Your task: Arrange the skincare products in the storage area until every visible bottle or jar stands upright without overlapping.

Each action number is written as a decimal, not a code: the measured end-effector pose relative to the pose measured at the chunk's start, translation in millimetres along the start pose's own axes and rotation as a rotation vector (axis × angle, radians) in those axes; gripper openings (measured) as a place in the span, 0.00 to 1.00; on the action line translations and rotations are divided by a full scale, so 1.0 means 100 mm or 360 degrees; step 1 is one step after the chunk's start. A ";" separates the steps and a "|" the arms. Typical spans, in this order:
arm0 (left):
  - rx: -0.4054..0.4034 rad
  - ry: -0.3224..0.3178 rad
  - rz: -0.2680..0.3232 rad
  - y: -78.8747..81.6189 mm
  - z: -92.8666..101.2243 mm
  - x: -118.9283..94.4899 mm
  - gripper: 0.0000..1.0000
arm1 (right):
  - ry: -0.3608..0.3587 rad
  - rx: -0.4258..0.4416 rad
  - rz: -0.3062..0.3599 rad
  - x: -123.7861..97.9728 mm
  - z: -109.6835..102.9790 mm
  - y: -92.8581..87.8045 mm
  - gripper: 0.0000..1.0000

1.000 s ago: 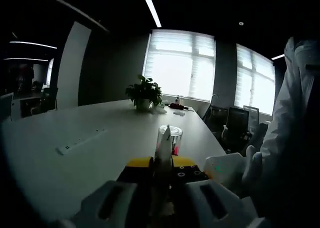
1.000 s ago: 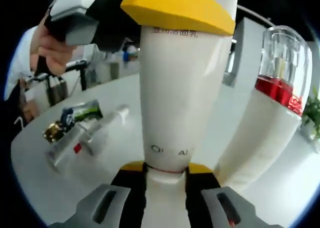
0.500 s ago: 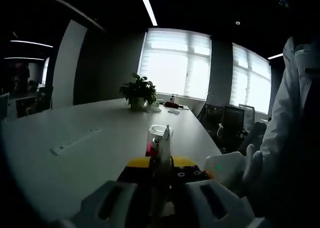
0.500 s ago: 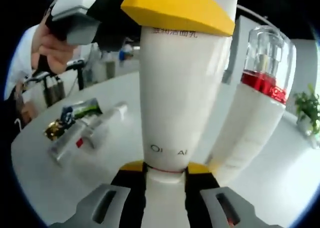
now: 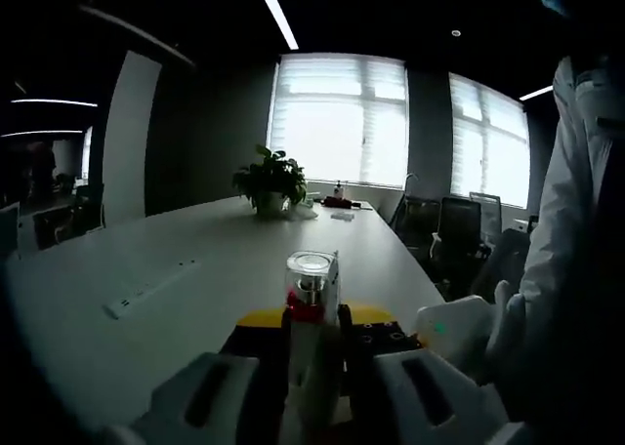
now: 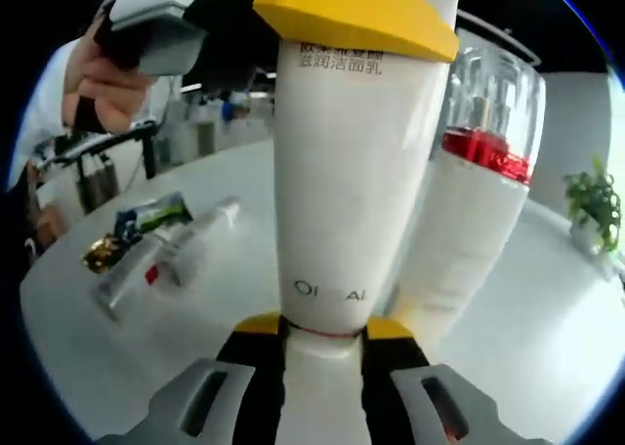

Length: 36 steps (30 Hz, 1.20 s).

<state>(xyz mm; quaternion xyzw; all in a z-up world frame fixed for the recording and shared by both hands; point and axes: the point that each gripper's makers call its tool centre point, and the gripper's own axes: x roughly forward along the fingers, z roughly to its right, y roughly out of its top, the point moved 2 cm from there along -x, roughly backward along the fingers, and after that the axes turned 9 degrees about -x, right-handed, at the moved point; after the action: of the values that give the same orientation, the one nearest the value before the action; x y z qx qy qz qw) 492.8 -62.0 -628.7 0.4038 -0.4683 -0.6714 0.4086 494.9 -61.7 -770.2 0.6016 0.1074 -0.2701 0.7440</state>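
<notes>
A white tube (image 6: 347, 182) with grey lettering stands upright between both grippers. My right gripper (image 6: 322, 333) is shut on its lower cap end. My left gripper (image 6: 356, 16), with yellow jaws, is shut on its flat top end, and a hand (image 6: 103, 79) holds that gripper. In the left gripper view the tube (image 5: 314, 372) is edge-on between the shut left gripper (image 5: 312, 323). Just behind the tube stands a white bottle (image 6: 469, 221) with a clear cap and red collar, also visible as the bottle (image 5: 311, 284). The right gripper's white body (image 5: 449, 333) is at the right.
Several small tubes and sachets (image 6: 156, 245) lie flat on the white table (image 6: 547, 338) to the left. A potted plant (image 5: 270, 182) stands far down the table. Office chairs (image 5: 454, 230) line the right side. A person's white sleeve (image 5: 576, 221) hangs at the right.
Both views have swung slightly, so the clear-capped bottle now lines up closer behind the tube. Both grippers stay shut on the tube.
</notes>
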 end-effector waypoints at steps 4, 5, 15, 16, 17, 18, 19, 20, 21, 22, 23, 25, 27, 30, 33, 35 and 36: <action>0.0017 0.0013 -0.0012 0.00 0.00 -0.02 0.11 | -0.0002 -0.0001 0.0013 0.06 0.00 0.03 0.23; 0.0027 0.0020 -0.0015 0.00 0.00 -0.02 0.11 | -0.0004 -0.0007 0.0013 0.07 0.01 0.03 0.23; 0.0026 0.0045 0.0004 0.03 -0.16 -0.01 0.11 | -0.0021 0.0003 0.0012 0.12 0.03 0.08 0.23; 0.0022 0.0039 0.0005 0.03 -0.16 -0.01 0.11 | -0.0022 0.0004 0.0013 0.12 0.03 0.08 0.23; 0.0028 0.0032 0.0005 0.03 -0.15 0.00 0.11 | -0.0025 0.0001 0.0016 0.11 0.03 0.08 0.23; 0.0036 0.0030 0.0003 0.03 -0.15 0.00 0.11 | -0.0025 0.0001 0.0017 0.11 0.03 0.08 0.23; 0.0042 0.0024 0.0002 0.03 -0.15 0.00 0.11 | -0.0022 0.0012 0.0014 0.11 0.03 0.07 0.24; 0.0047 0.0022 0.0001 0.03 -0.15 0.00 0.11 | -0.0020 0.0017 0.0012 0.10 0.03 0.07 0.24; 0.0048 0.0023 0.0002 0.03 -0.15 0.00 0.11 | -0.0016 0.0025 0.0010 0.09 0.03 0.07 0.24; 0.0048 0.0029 0.0001 0.03 -0.16 0.00 0.11 | -0.0009 0.0028 0.0005 0.08 0.02 0.07 0.24; 0.0046 0.0033 0.0001 0.03 -0.17 0.00 0.11 | -0.0002 0.0032 0.0000 0.06 0.02 0.08 0.25; 0.0040 0.0034 0.0002 0.03 -0.18 0.00 0.11 | 0.0005 0.0029 0.0001 0.01 0.00 0.07 0.26; 0.0035 0.0033 0.0004 0.04 -0.19 0.01 0.10 | 0.0000 0.0019 0.0003 0.01 0.00 0.06 0.25; 0.0032 0.0030 0.0003 0.03 -0.19 0.02 0.09 | -0.0008 0.0036 -0.0027 -0.01 0.00 0.01 0.23; 0.0025 0.0012 0.0001 0.03 -0.19 0.03 0.09 | -0.0002 0.0041 -0.0032 -0.04 -0.03 -0.02 0.22; 0.0021 0.0004 0.0006 0.03 -0.20 0.03 0.09 | 0.0010 0.0042 -0.0039 -0.08 -0.08 -0.05 0.21; 0.0009 -0.0005 0.0009 0.03 -0.20 0.03 0.09 | 0.0029 0.0052 -0.0042 -0.08 -0.11 -0.06 0.20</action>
<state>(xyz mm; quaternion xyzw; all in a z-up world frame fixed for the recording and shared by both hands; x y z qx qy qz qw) 510.7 -72.0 -630.7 0.4026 -0.4719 -0.6696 0.4086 486.6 -49.9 -773.6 0.6146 0.1176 -0.2762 0.7295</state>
